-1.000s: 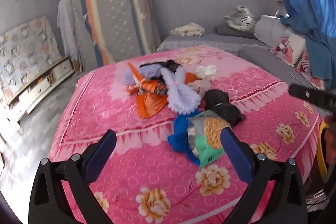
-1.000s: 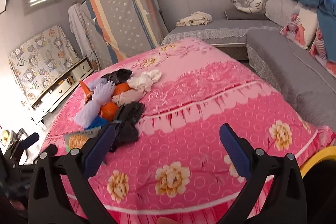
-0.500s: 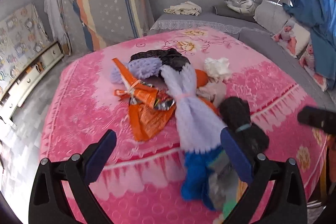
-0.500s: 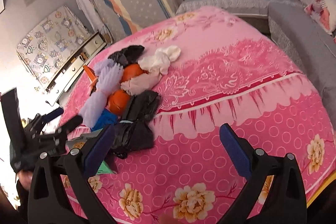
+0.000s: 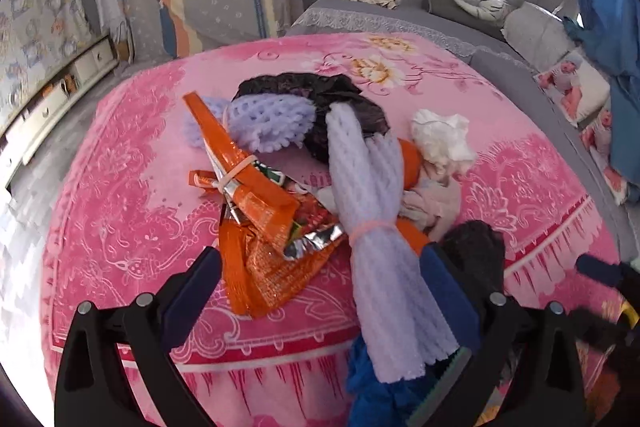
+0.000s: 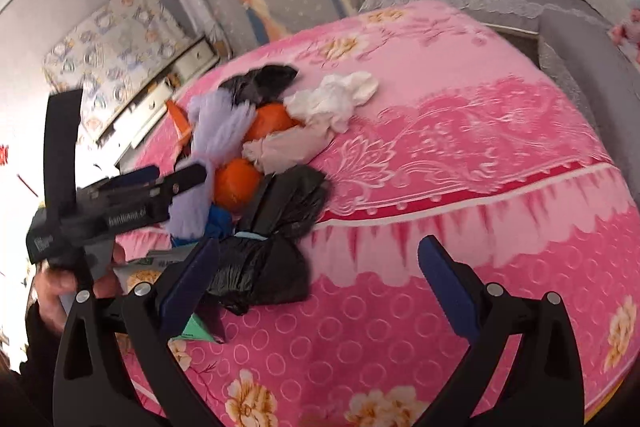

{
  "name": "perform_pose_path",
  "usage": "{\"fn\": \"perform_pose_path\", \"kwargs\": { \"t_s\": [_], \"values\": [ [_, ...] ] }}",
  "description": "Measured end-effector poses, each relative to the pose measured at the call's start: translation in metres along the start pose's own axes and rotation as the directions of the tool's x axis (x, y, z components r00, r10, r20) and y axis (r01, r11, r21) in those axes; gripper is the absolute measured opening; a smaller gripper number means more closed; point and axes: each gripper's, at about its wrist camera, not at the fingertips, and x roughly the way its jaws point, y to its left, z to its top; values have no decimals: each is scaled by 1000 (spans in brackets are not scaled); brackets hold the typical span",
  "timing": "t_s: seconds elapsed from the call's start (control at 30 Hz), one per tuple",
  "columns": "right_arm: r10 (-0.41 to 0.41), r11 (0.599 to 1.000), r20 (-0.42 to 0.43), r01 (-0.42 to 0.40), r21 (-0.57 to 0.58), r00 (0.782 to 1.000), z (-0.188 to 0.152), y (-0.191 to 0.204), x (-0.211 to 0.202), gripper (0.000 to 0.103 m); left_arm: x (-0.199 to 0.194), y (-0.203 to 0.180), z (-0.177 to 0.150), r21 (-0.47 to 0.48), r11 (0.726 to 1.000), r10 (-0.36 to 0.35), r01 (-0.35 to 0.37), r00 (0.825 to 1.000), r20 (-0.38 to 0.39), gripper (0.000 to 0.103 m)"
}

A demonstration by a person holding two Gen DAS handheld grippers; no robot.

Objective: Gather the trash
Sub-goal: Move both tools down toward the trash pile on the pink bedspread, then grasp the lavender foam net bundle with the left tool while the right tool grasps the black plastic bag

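On the pink bed (image 5: pixel 132 163) lay the trash pile. From the left: my left tongs (image 5: pixel 320 287) hung spread and empty over the orange wrapper (image 5: pixel 260 203) and the lavender foam net (image 5: pixel 384 251); my right tongs (image 6: pixel 318 287) gaped, holding nothing, beside the black bag (image 6: pixel 272 267). I judged the net could slip out, soft and long, or drag neighbours along. Compared with 0.5 s earlier, both tongs had come closer to the pile.
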Motion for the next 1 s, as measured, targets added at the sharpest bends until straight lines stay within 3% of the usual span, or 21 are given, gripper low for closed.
{"fn": "perform_pose_path", "kwargs": {
  "t_s": [0.37, 0.57, 0.73, 0.8, 0.9, 1.0],
  "values": [
    [-41, 996, -73, 35, -80, 996, 7, 19, 37, 95, 22, 11, 6, -53, 998, -37, 36, 999, -14, 94],
    [-39, 995, -108, 28, -95, 993, 11, 27, 56, 95, 27, 12, 4, -50, 998, -47, 46, 999, -8, 81],
    [-37, 996, -110, 28, -84, 993, 12, 27, 61, 94, 28, 12, 2, -39, 998, -51, 50, 999, -6, 62],
    [-13, 998, -108, 6, -61, 994, 16, 25, 61, 88, 28, 15, 3, -49, 997, -60, 59, 998, -11, 60],
    [8, 1000, -90, -9, -17, 996, 26, 17, 61, 88, 27, 18, 3, -62, 995, -75, 75, 997, -6, 60],
    [2, 1000, -127, -3, -8, 992, 28, 16, 73, 88, 27, 19, 3, -73, 995, -74, 73, 997, 0, 58]
  ]
}}
